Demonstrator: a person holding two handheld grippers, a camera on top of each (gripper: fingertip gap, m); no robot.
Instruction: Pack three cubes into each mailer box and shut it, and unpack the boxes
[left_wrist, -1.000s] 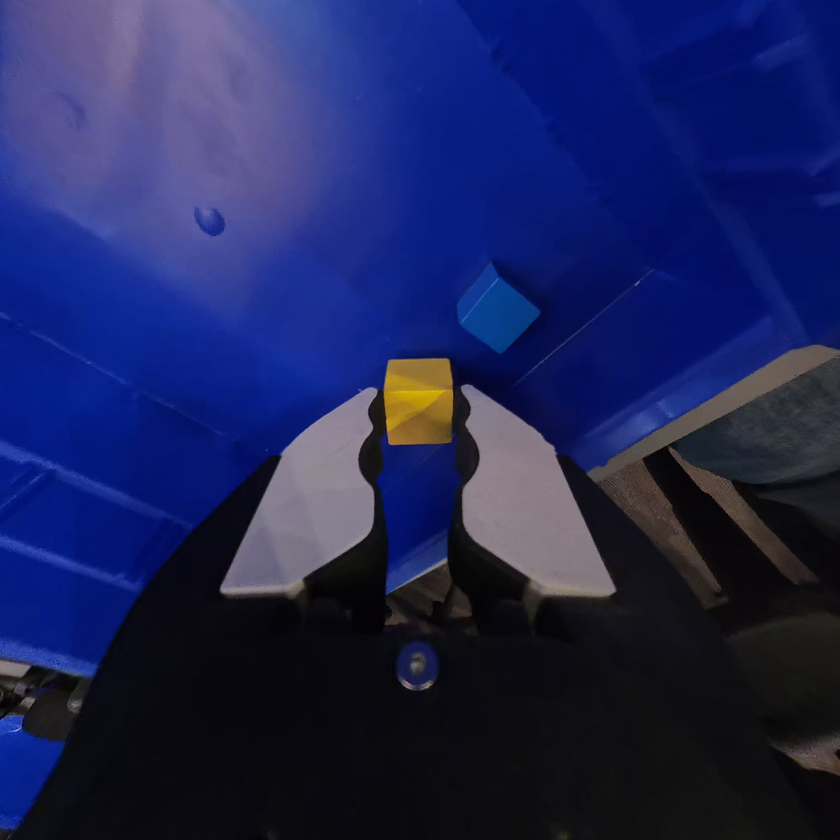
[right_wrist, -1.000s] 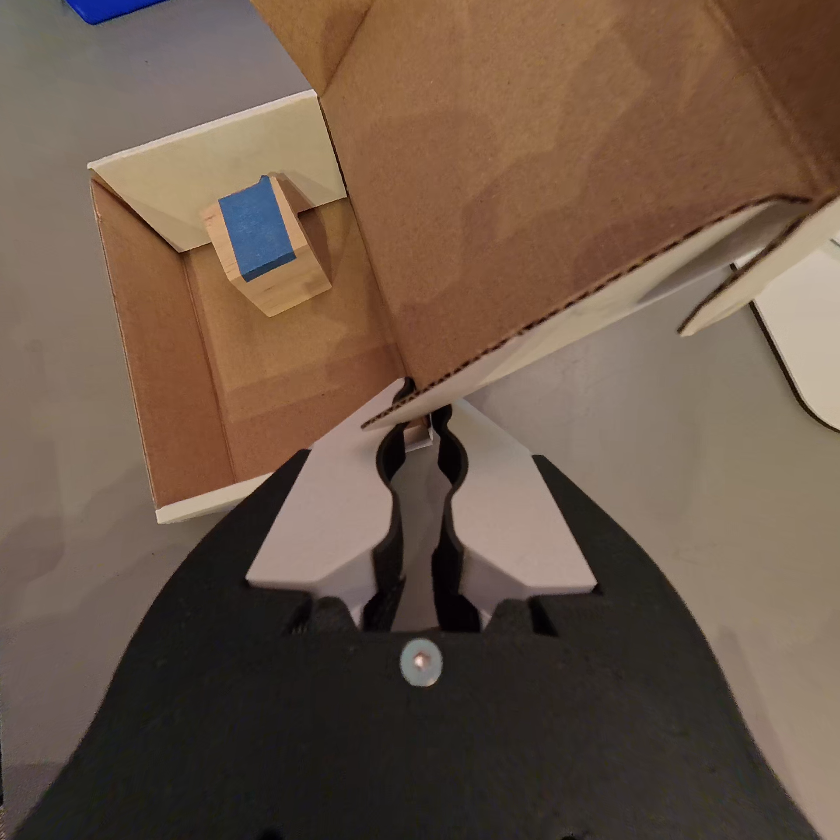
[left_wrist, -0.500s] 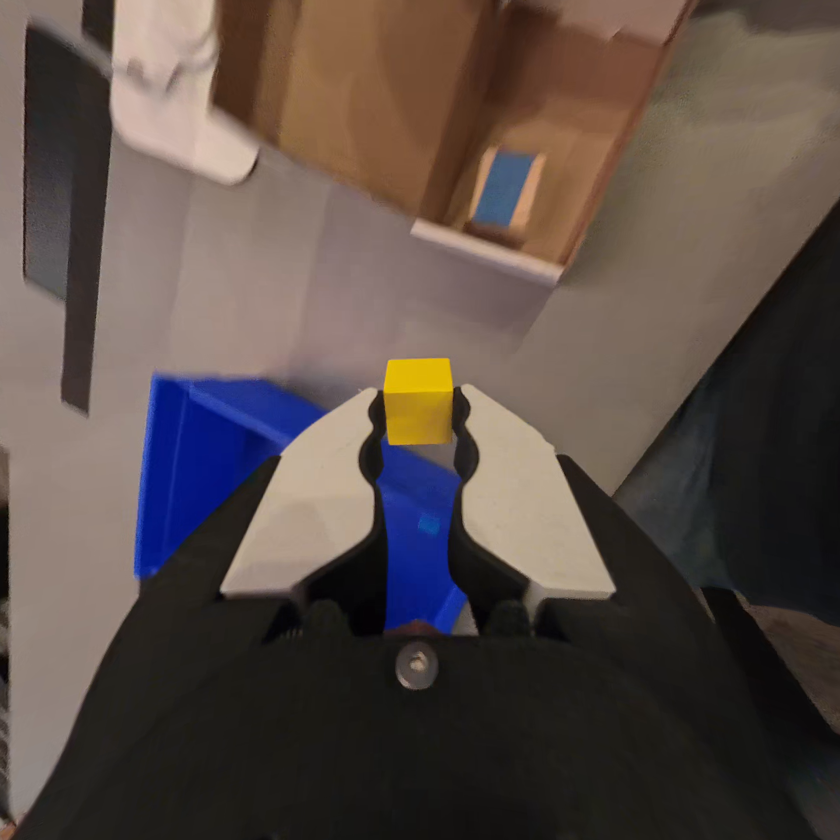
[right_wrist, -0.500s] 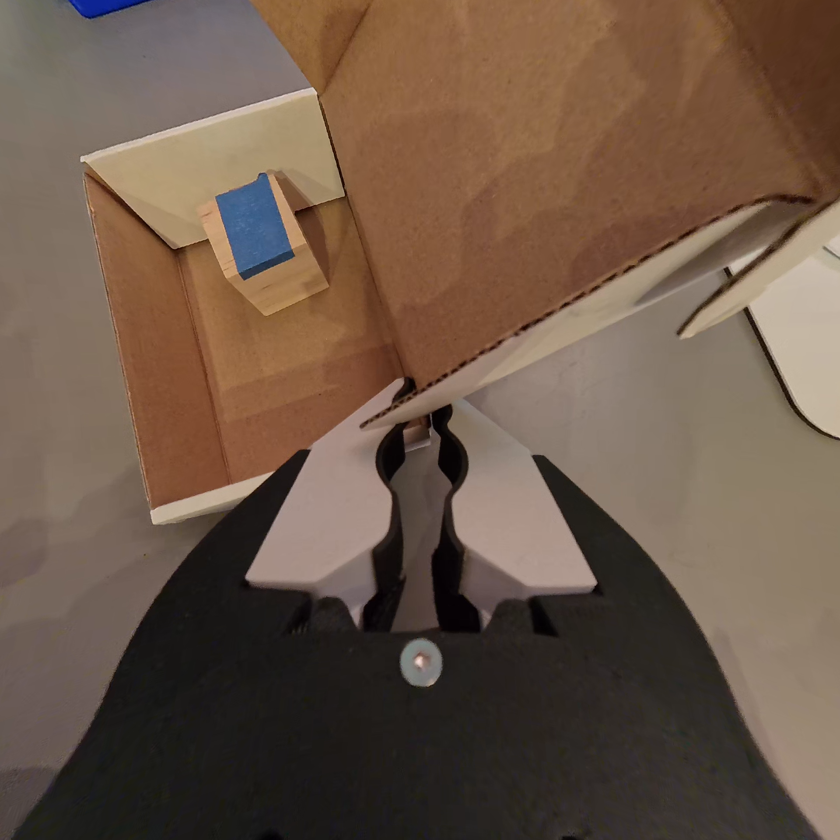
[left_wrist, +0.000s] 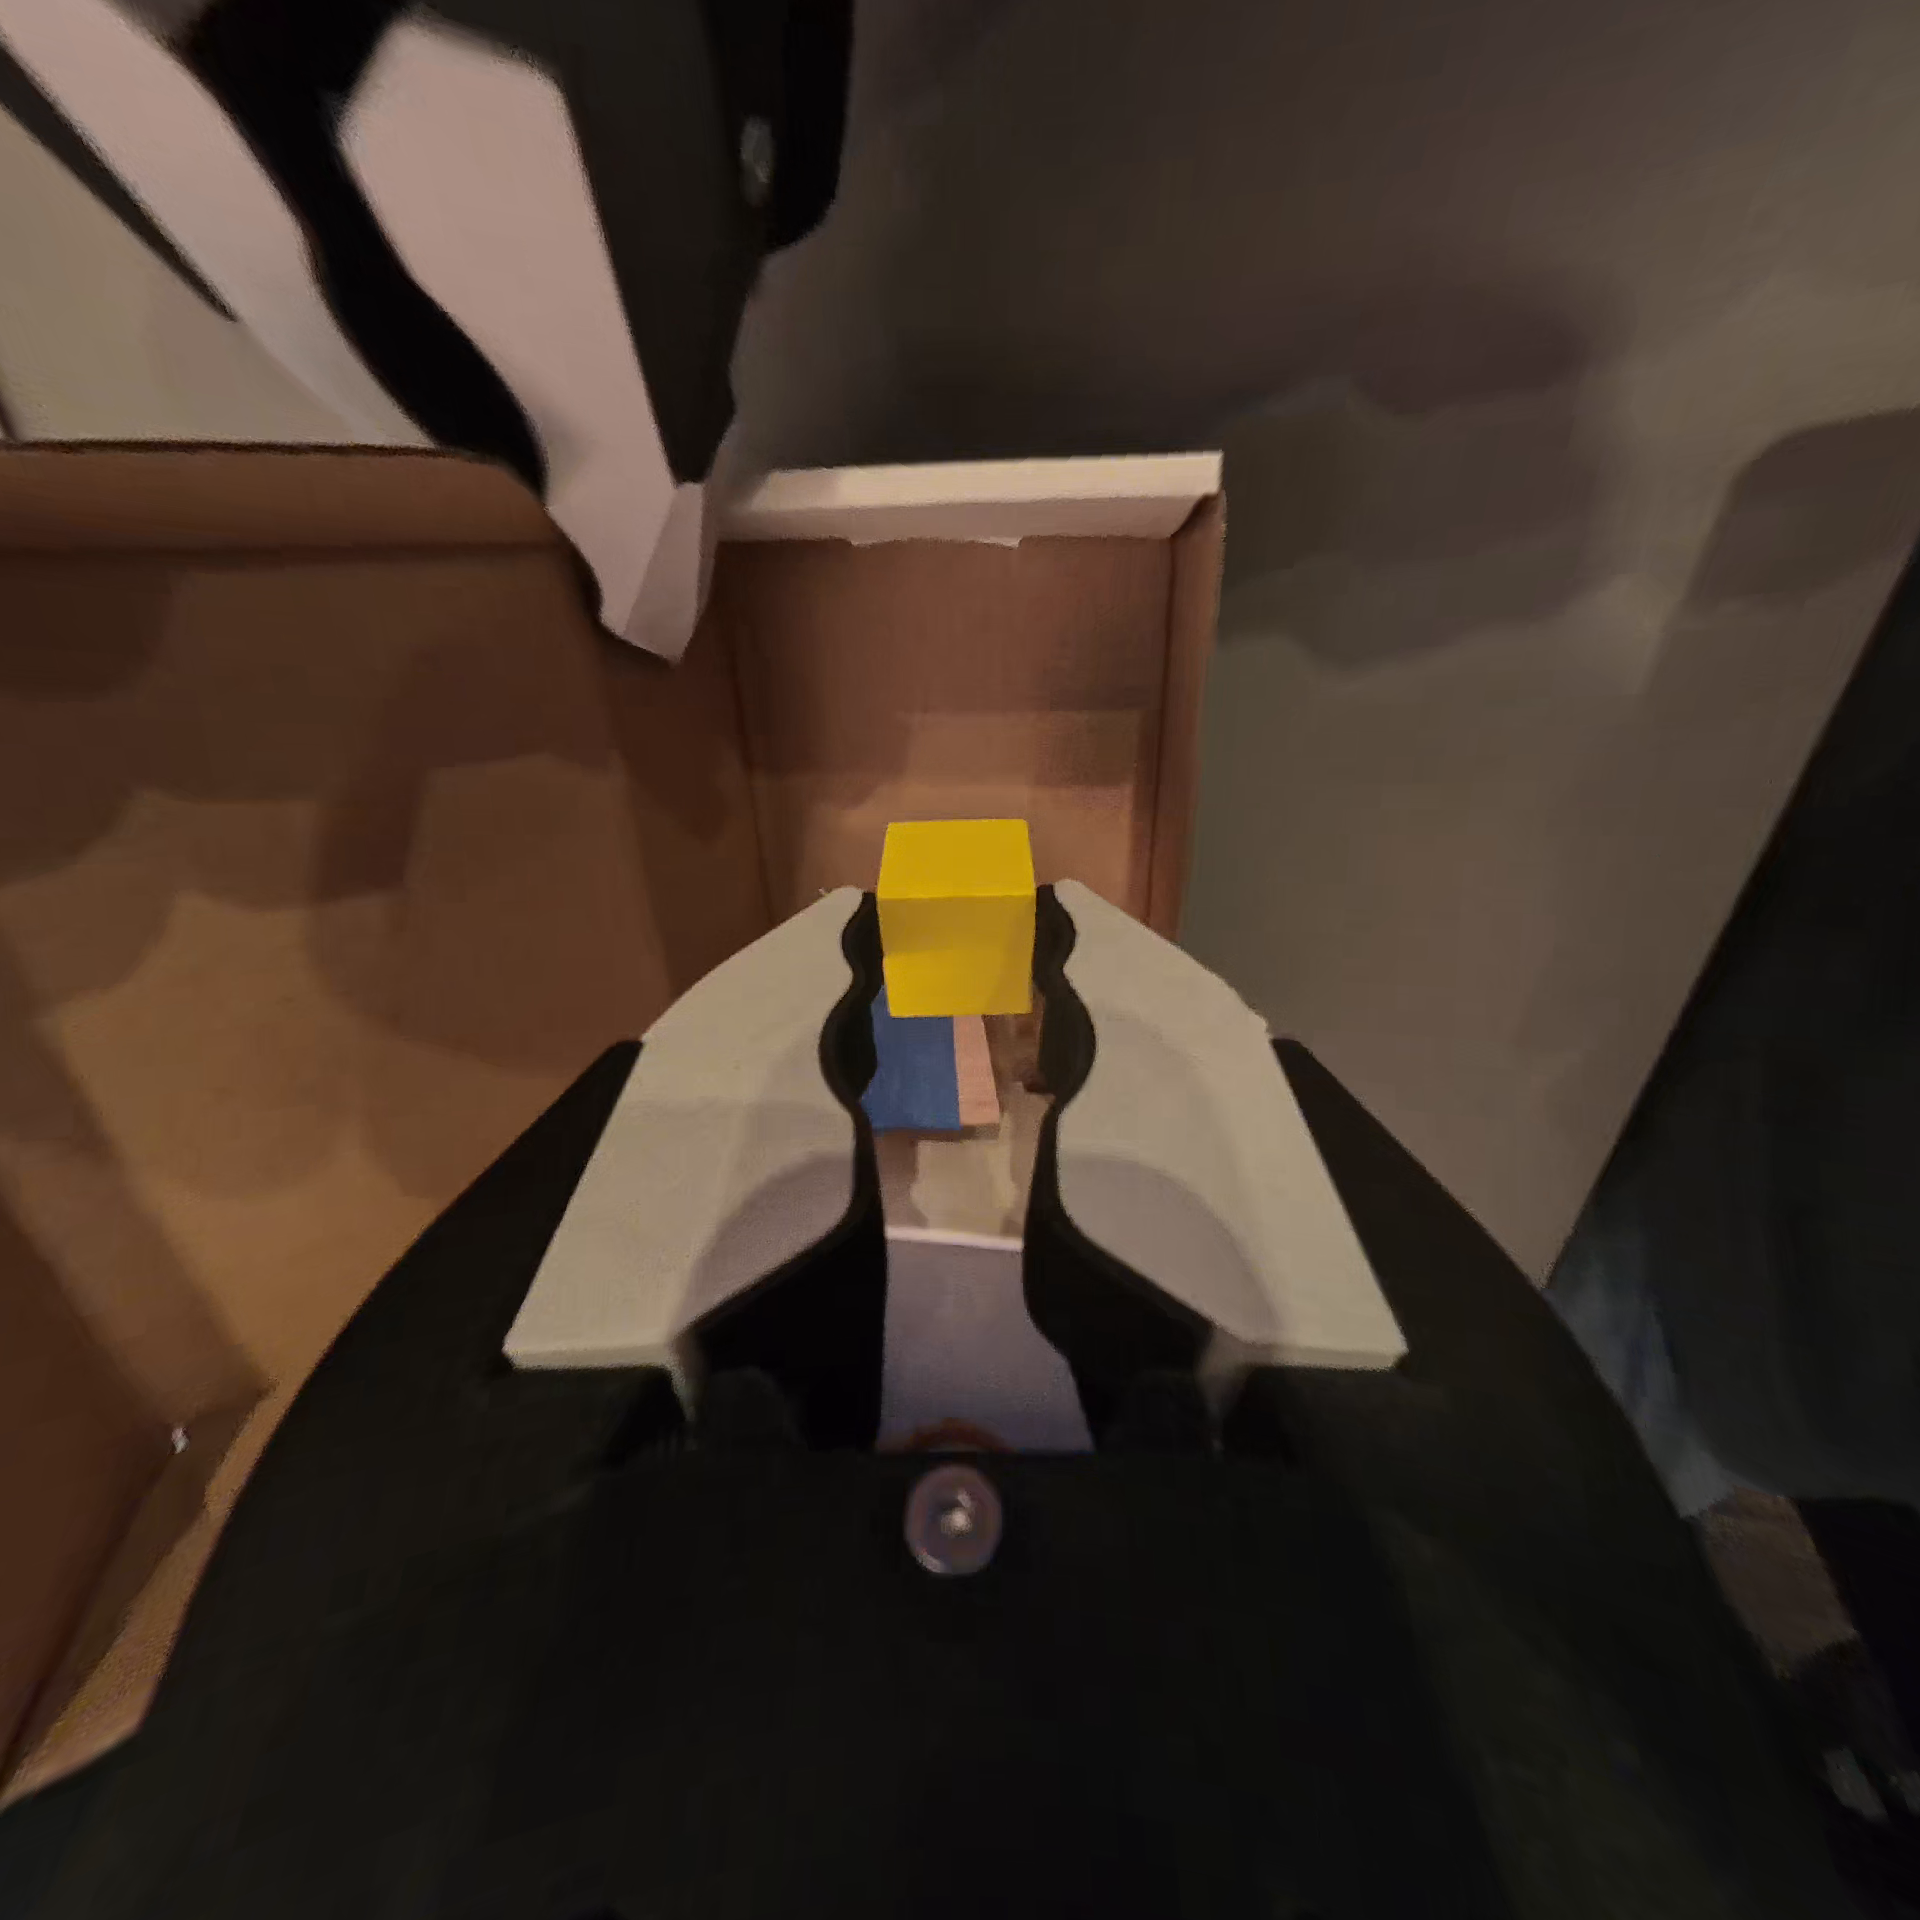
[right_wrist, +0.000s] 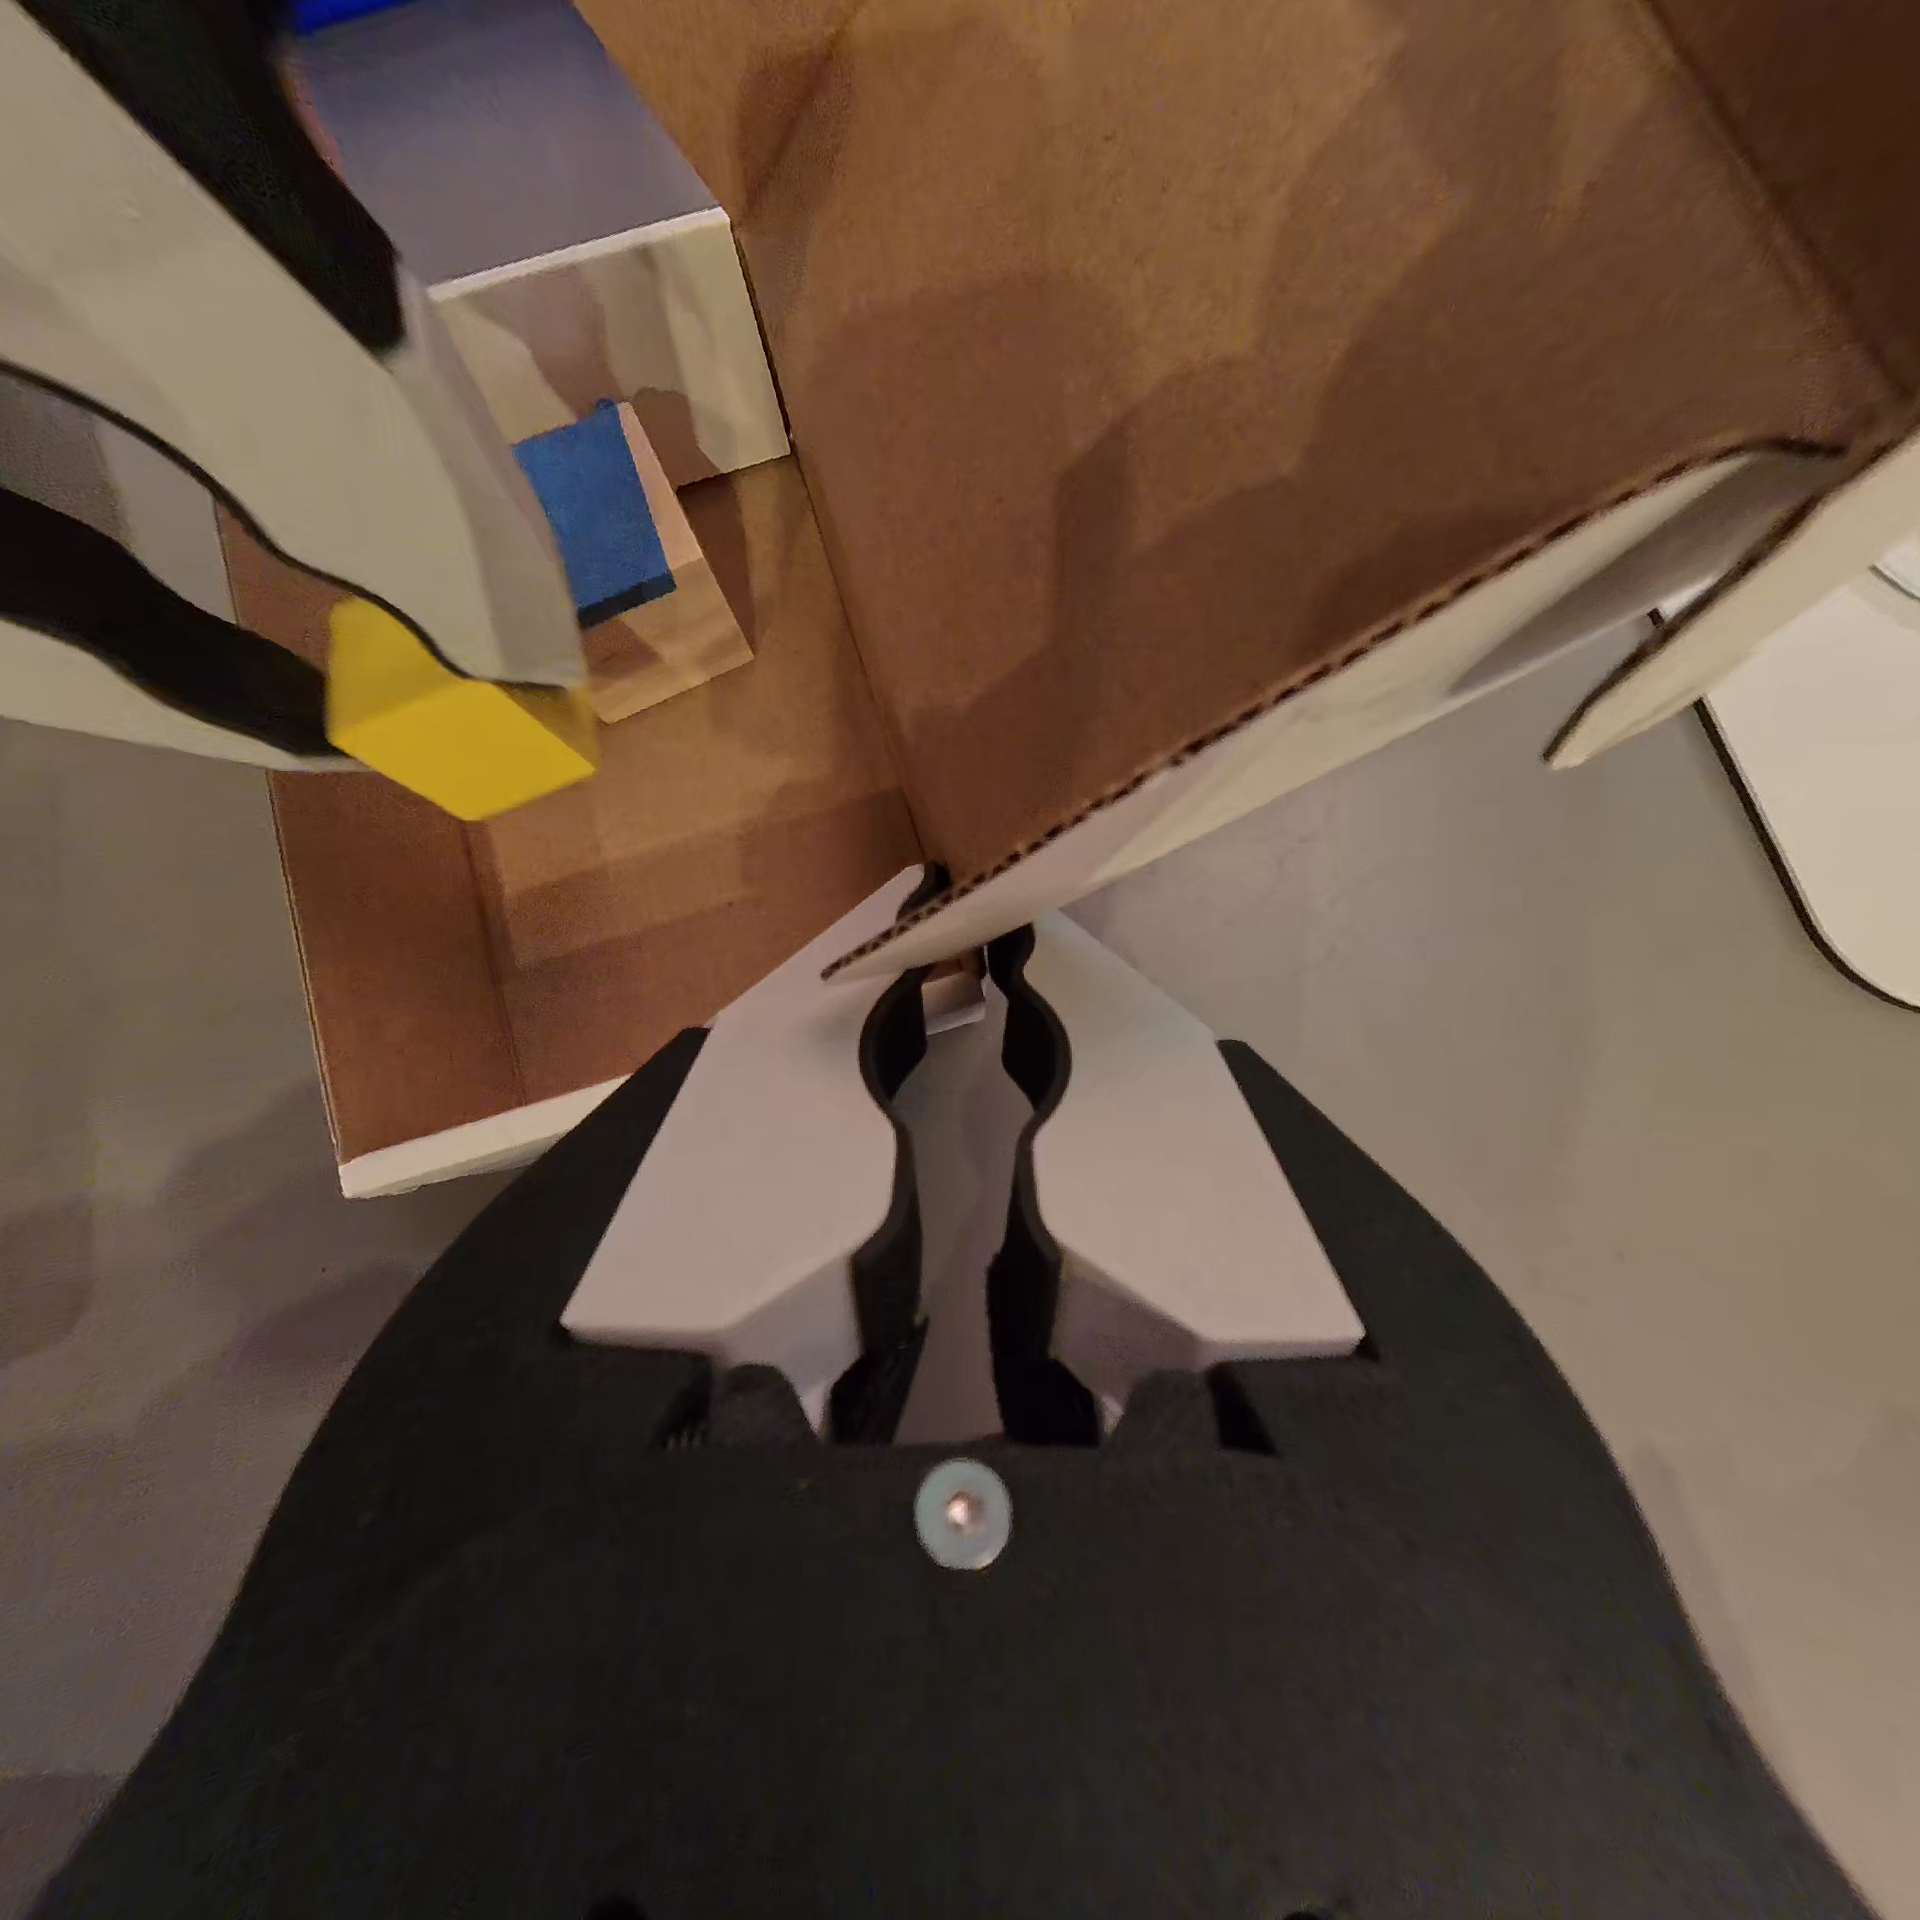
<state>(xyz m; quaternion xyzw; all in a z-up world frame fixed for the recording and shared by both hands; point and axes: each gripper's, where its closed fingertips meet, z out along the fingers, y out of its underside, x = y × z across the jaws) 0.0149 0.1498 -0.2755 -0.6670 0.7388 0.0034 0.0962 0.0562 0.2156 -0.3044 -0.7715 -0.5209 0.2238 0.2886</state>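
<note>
My left gripper (left_wrist: 956, 940) is shut on a yellow cube (left_wrist: 954, 894) and holds it above the open mailer box (left_wrist: 977, 499). Under it, inside the box, lies a wooden cube with a blue top (left_wrist: 914, 1075). My right gripper (right_wrist: 961, 951) is shut on the edge of the raised brown box lid (right_wrist: 1195, 416) and holds it open. In the right wrist view the left gripper (right_wrist: 416, 686) comes in from the upper left with the yellow cube (right_wrist: 457, 717) over the box (right_wrist: 416, 1169), near the blue-topped cube (right_wrist: 597, 520). The right gripper (left_wrist: 634, 582) shows at the top left of the left wrist view.
The box stands on a grey table (right_wrist: 1455, 1143). A white flat object (right_wrist: 1849, 810) lies to the right of the lid. A bit of the blue bin (right_wrist: 332, 12) shows at the far top left. A dark shape (left_wrist: 1766, 1039) borders the table on the right.
My left gripper has carried the yellow cube out of the blue bin and over to above the open box. The right gripper has kept its hold on the lid.
</note>
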